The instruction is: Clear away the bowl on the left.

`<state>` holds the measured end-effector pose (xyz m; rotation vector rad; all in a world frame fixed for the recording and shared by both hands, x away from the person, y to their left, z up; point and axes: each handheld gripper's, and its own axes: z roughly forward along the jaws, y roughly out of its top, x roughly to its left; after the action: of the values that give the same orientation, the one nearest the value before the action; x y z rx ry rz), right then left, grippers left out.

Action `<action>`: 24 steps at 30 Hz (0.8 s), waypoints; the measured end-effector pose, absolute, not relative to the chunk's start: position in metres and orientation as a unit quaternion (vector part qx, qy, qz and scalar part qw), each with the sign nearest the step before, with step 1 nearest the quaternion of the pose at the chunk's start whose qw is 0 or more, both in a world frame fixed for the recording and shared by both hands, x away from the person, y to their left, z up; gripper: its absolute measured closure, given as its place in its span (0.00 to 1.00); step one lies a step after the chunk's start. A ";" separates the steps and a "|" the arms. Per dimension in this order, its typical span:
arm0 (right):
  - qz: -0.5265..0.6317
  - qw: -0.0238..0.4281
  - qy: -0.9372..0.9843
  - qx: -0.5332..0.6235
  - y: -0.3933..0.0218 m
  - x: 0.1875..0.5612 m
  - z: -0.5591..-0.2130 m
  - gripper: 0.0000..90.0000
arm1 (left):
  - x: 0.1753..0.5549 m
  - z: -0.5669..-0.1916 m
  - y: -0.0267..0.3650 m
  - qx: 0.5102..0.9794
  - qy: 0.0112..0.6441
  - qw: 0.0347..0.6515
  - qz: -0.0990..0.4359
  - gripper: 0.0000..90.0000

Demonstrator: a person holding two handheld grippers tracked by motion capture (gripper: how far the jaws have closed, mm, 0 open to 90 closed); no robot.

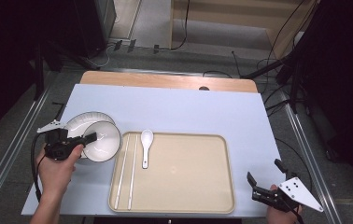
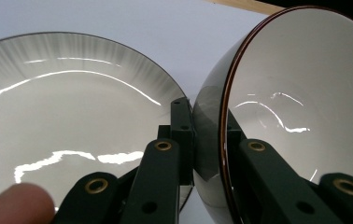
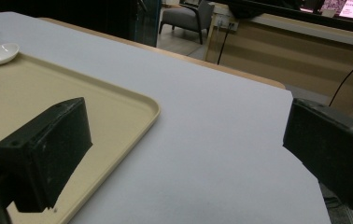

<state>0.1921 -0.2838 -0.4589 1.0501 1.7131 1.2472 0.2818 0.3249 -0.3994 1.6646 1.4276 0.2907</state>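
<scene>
A white bowl [image 1: 103, 141] with a dark rim is at the left of the table, overlapping the right edge of a white plate [image 1: 82, 122]. My left gripper [image 1: 90, 137] is shut on the bowl's rim, one jaw inside and one outside. In the left gripper view the bowl [image 2: 300, 93] stands to the right of the plate [image 2: 72, 107], with the left gripper [image 2: 207, 126] clamped on its wall. My right gripper [image 1: 263, 170] is held open near the table's front right, just off the tray's corner; in its own view the right gripper [image 3: 184, 140] has nothing between the jaws.
A beige tray [image 1: 184, 172] lies in the middle front of the white table, its rim [image 3: 118, 107] close to the right gripper. A white spoon [image 1: 146, 145] and a pair of chopsticks [image 1: 125, 172] lie on its left side. A fingertip [image 2: 20, 203] shows low in the left gripper view.
</scene>
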 end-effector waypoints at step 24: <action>0.489 0.381 0.668 0.412 -0.284 0.192 -0.458 0.02 | 0.266 -0.405 0.263 0.732 0.518 0.432 0.093 0.92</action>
<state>0.1916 -0.2841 -0.4580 1.0521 1.7055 1.2470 0.2660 0.2634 -0.4049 1.8250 1.2904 0.2328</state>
